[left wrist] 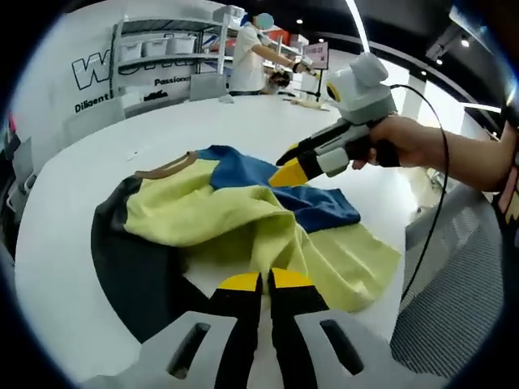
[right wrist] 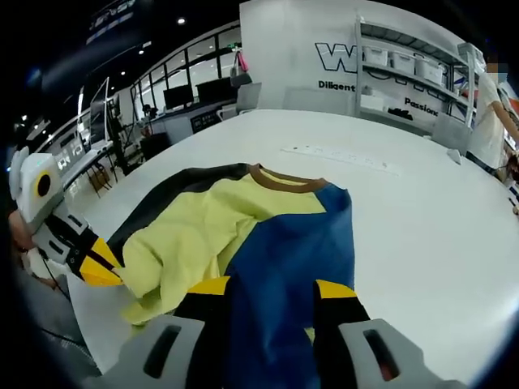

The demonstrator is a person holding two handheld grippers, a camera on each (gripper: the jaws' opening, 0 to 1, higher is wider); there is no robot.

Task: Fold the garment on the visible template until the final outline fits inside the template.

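A white table carries a dark template under a crumpled yellow-and-blue shirt, mid-fold. Ahead of the narrowed left tongs lies yellow cloth; the right tongs, wide, straddle blue fabric, likely next to pinch.

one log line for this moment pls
garment: crumpled on table | left tool: shut, at yellow edge | right tool: open, astride blue part | fold: unfinished

yellow and blue garment with brown collar, crumpled and partly folded, blue panel lying over yellow, resting on dark template, template showing past garment's left and near edges
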